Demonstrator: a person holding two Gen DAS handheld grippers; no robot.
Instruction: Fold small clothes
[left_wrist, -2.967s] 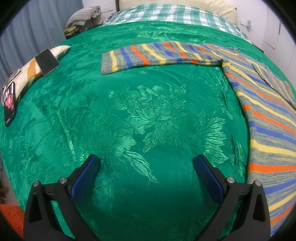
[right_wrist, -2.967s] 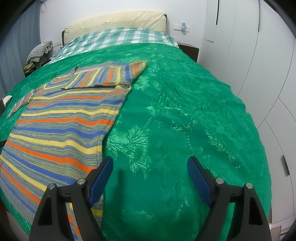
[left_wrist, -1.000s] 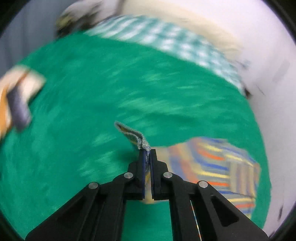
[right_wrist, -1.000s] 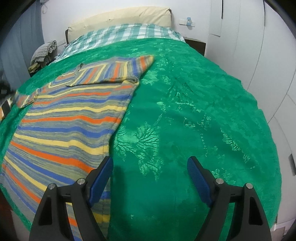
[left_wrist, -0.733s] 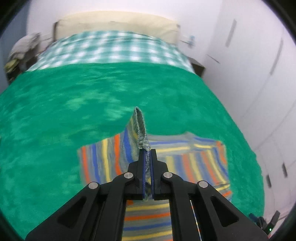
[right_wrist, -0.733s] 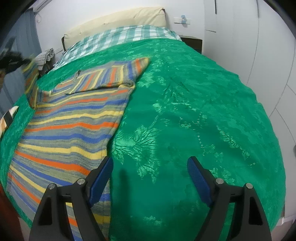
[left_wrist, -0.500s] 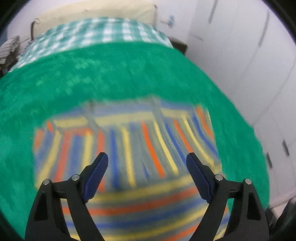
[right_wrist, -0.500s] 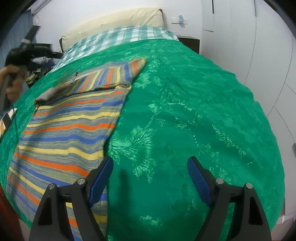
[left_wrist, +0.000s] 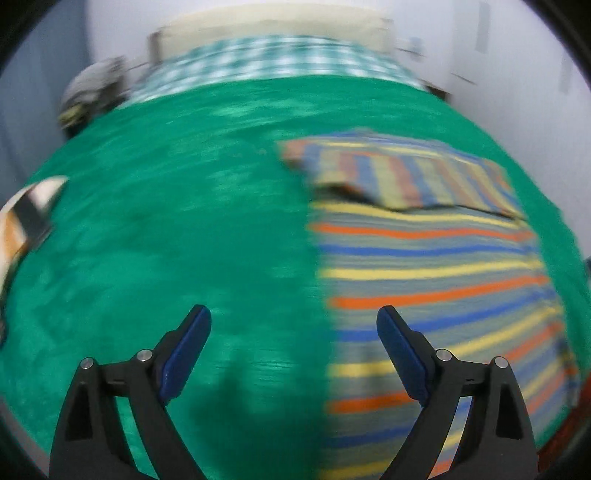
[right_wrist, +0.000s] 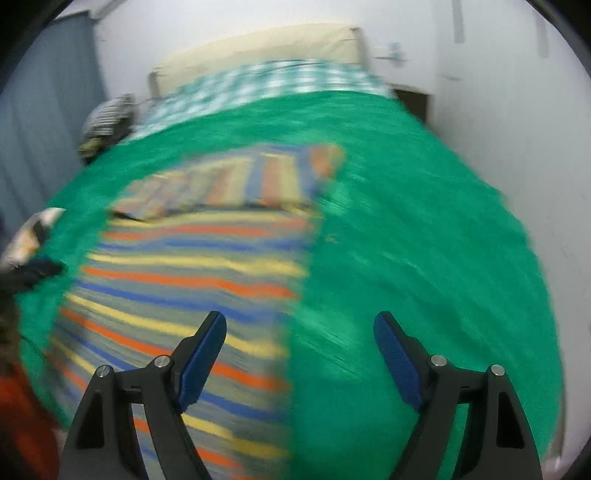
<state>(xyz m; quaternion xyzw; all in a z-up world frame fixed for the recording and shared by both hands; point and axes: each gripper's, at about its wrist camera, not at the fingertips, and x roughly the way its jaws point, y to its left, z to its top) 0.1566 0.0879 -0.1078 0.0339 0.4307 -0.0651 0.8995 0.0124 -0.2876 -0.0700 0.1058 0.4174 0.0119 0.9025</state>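
The striped sweater (left_wrist: 424, 266) is spread flat on the green bed (left_wrist: 184, 240), sleeves folded across its top. Both the left hand-held gripper (left_wrist: 293, 347) and right hand-held gripper (right_wrist: 299, 350) are held apart, empty, above it.

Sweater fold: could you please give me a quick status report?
Left gripper and right gripper open, empty. Sweater flat on bed, sleeves folded in. Nothing blocking.

The left gripper (left_wrist: 293, 349) is spread wide, its 2 blue-padded fingers (left_wrist: 186, 349) well apart and holding nothing. The right gripper (right_wrist: 300, 354) is likewise spread wide, its 2 blue-padded fingers (right_wrist: 397, 360) well apart and holding nothing. Both point forward and slightly downward.
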